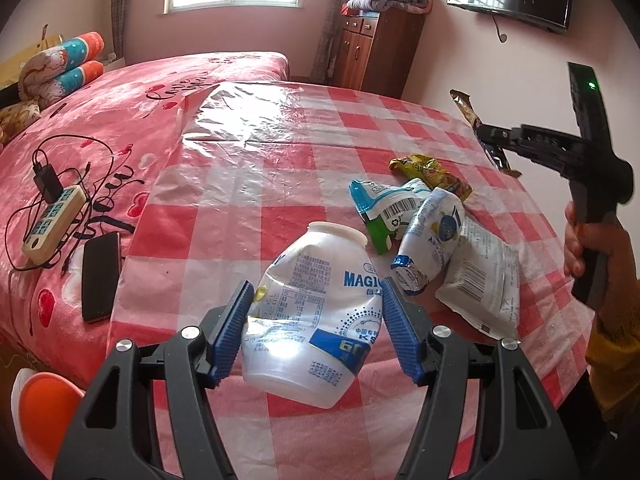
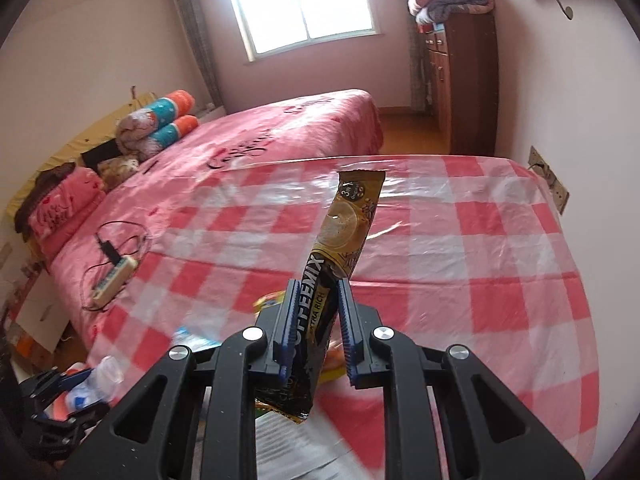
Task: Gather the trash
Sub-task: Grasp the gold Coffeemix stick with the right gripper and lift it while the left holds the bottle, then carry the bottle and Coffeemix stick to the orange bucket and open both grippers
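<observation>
Plainly, both grippers were busy at once; the left gripper (image 1: 316, 320) had its blue pads pressed into the sides of a crushed white plastic bottle (image 1: 316, 312), which sat dented between them just above the red-and-white checked tablecloth (image 1: 280, 152); the right gripper (image 2: 316, 316) pinched a gold coffee sachet (image 2: 344, 236) low on its length, so that most of the stick stood up tilted beyond the fingers and a short torn end hung below. Seen from the left wrist, that sachet was lifted clear of the table, off to the right. More trash lay on the cloth just right of the bottle: a green-and-white pouch (image 1: 380, 208), a crumpled white wrapper (image 1: 432, 236), a flat white packet (image 1: 484, 280) and a yellow snack bag (image 1: 428, 172), all heaped and overlapping. No bin showed in either view, so where the load should go could not be told.

To do this step well, I judged that the bottle wanted a firm but gentle squeeze; its thin wall was already buckled and could slip out sideways; lifting it straight up would spare the heap beside it. The sachet, held near one end, might swing; a slow carry would suit. A phone (image 1: 100, 276) and a power strip (image 1: 52, 220) on the bed were well apart and not trash.
</observation>
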Demonstrator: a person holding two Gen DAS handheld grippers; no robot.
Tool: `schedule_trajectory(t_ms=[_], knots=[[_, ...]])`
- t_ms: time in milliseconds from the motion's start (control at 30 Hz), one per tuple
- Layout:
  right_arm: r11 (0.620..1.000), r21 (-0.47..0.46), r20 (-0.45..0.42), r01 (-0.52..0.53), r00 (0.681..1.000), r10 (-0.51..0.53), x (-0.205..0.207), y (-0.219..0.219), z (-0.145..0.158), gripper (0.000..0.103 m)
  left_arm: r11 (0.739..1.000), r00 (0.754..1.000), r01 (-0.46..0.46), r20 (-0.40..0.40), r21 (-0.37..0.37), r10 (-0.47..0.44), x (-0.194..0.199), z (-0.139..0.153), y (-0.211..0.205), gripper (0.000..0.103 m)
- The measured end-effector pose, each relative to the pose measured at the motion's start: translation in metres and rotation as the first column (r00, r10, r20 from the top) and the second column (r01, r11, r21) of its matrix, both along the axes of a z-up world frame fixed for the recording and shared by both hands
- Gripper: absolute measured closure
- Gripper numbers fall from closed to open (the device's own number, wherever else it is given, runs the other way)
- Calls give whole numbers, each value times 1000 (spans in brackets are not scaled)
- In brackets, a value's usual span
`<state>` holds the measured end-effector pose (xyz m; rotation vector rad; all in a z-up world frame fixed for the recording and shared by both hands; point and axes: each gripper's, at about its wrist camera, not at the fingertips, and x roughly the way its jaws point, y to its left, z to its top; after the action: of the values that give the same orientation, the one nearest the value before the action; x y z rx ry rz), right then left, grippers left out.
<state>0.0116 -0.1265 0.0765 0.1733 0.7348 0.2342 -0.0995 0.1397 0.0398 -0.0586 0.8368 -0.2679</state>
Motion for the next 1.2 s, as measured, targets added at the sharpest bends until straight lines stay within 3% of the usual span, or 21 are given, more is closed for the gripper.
schedule_trajectory(t_ms=[333,567,833,967,1200], knots=[[980,88,-25,-176,983,179,-49,62,-2,82,999,999,-49,-1,-10,49,-18,0,20,38],[932,115,-64,-343,934,351,-74,127,-6,82,994,994,-107,1,-3,107,-39,1,45,38],[826,143,-112,-545,821,560,-105,217,-10,82,971,971,-239,-9,9,239,-73,-2,104,38],[768,157,-130,-621,758,639,-118,258,-13,82,948,948,-318,-22,26,319,-92,-8,138,38],[671,178,-174,-720,648,741,-138,325,-29,82,887,884,-460,-73,41,462,-126,-31,198,38]])
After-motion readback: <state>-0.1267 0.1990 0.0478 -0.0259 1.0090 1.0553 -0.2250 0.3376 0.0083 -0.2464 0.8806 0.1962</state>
